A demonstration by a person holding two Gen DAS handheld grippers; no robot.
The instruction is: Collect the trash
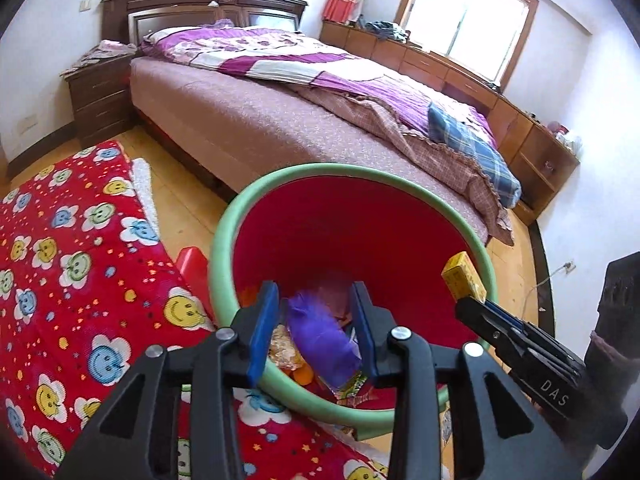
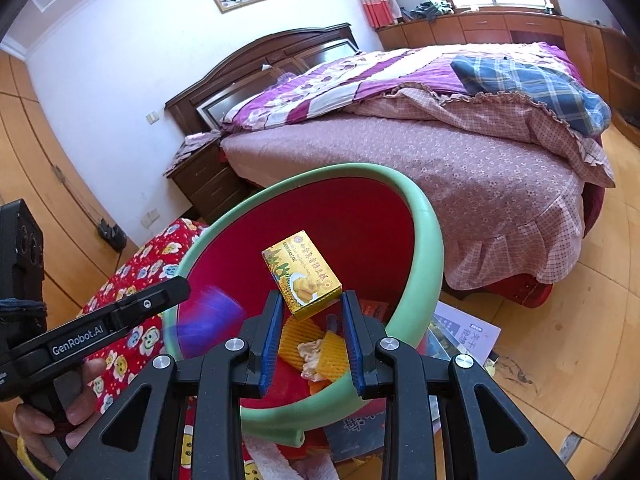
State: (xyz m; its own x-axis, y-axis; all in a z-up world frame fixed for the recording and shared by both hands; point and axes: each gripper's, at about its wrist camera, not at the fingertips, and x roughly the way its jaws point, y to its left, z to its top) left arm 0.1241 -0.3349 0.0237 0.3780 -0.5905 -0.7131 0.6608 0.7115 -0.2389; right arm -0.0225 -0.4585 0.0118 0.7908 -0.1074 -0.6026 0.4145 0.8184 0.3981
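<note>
A red trash bin with a green rim [image 1: 224,240] [image 2: 432,240] stands beside the bed. My left gripper [image 1: 316,300] is open over the bin mouth; a blurred purple wrapper [image 1: 320,328] [image 2: 208,312] is between and below its fingers, apparently loose and falling. My right gripper [image 2: 308,300] is shut on a yellow snack box [image 2: 302,276] and holds it over the bin; it also shows in the left wrist view [image 1: 464,280]. Orange foam netting [image 2: 308,346] and other wrappers lie in the bin.
A red smiley-pattern blanket [image 1: 60,248] lies left of the bin. The bed [image 1: 248,120] is behind it, with a nightstand [image 1: 100,96] to its left. Books and papers [image 2: 464,332] lie on the wooden floor at the bin's right.
</note>
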